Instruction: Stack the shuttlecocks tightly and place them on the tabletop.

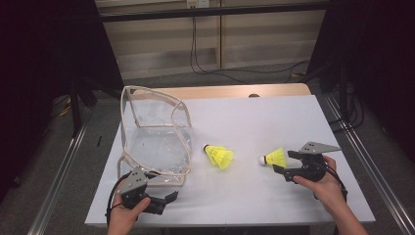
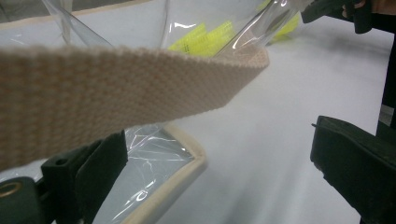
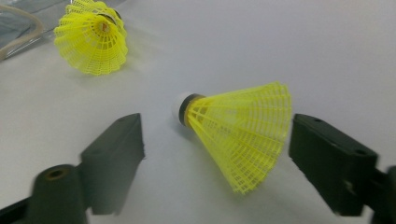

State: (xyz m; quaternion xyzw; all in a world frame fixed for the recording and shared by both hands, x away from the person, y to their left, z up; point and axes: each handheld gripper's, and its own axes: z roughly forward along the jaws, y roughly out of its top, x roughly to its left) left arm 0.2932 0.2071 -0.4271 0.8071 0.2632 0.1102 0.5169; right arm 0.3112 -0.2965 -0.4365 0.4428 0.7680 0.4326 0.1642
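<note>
Lying on table point(image 1: 293, 117): 2 yellow shuttlecocks point(image 1: 219, 155) point(image 1: 275, 157), 1 clear bag point(image 1: 155, 137).

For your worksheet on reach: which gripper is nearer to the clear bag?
Left. The left gripper sits at the near edge of the clear bag, its strap across the jaws. The right gripper is far across the table, around a shuttlecock.

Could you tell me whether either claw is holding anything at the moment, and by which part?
Nothing is held. The right claw stands open around a shuttlecock without touching it; the left claw is open under the bag's strap.
</note>
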